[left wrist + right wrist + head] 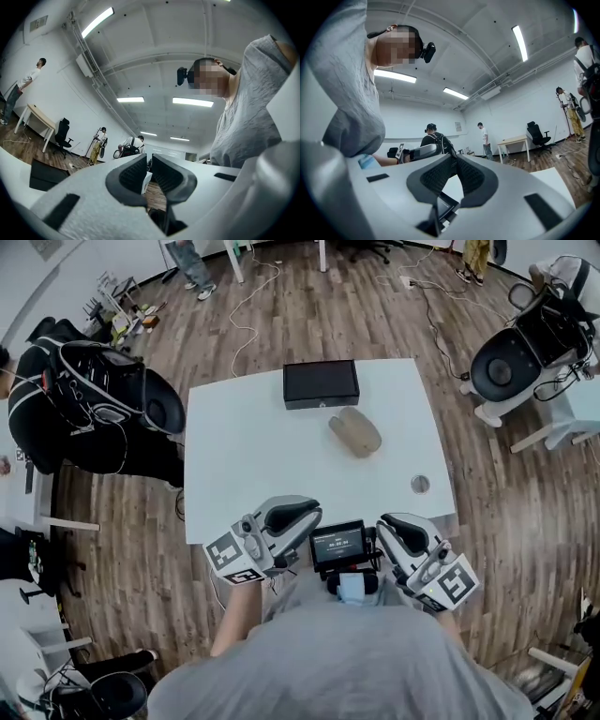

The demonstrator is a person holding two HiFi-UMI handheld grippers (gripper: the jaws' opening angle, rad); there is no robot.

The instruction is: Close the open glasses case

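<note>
Both clenched, empty: left hand-held gripper (pixel 149 171), right hand-held gripper (pixel 456 171); I would reach the glasses case (pixel 354 431) on the tabletop (pixel 234 474), pressing its lid evenly

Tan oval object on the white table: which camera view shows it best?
The head view: the tan oval object lies in plain sight on the white table. Both gripper views point up at the ceiling and show none of it.
</note>
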